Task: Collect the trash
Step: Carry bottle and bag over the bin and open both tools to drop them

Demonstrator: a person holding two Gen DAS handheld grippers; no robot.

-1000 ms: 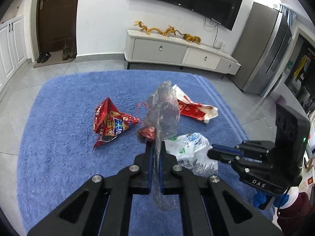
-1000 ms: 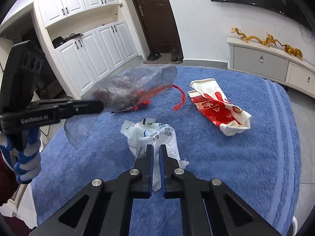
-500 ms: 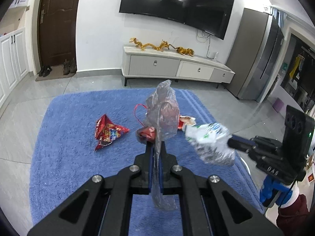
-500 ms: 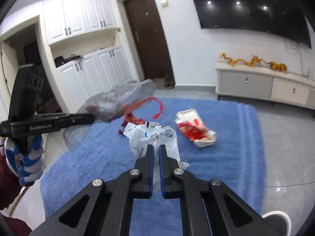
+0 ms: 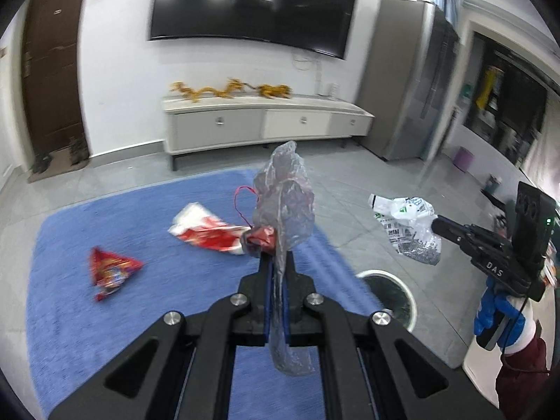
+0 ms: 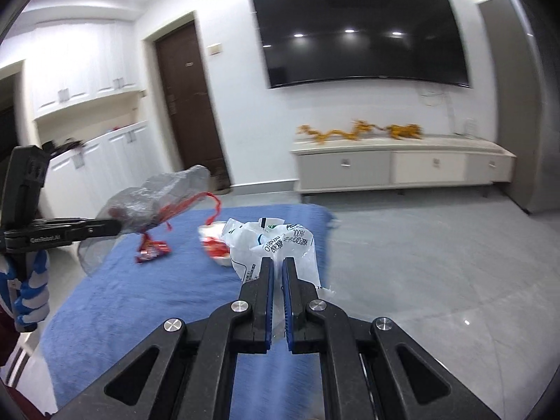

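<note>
My left gripper [image 5: 277, 262] is shut on a clear plastic bag [image 5: 285, 203] with a red string and a small red wrapper, held up in the air. It also shows in the right wrist view [image 6: 154, 199]. My right gripper [image 6: 276, 262] is shut on a white plastic wrapper with green print [image 6: 273, 245], held above the floor; it also shows in the left wrist view [image 5: 406, 224]. A red snack bag [image 5: 110, 269] and a red and white wrapper [image 5: 206, 232] lie on the blue rug [image 5: 87, 315].
A round white-rimmed bin [image 5: 388, 294] stands on the grey floor at the rug's right edge, below the white wrapper. A white TV cabinet [image 5: 262, 126] stands along the far wall. A grey fridge [image 5: 413, 87] is at the right.
Both grippers have risen and swung right with their trash. The white wrapper has moved off the rug to a spot above the bin, which has come into view.
</note>
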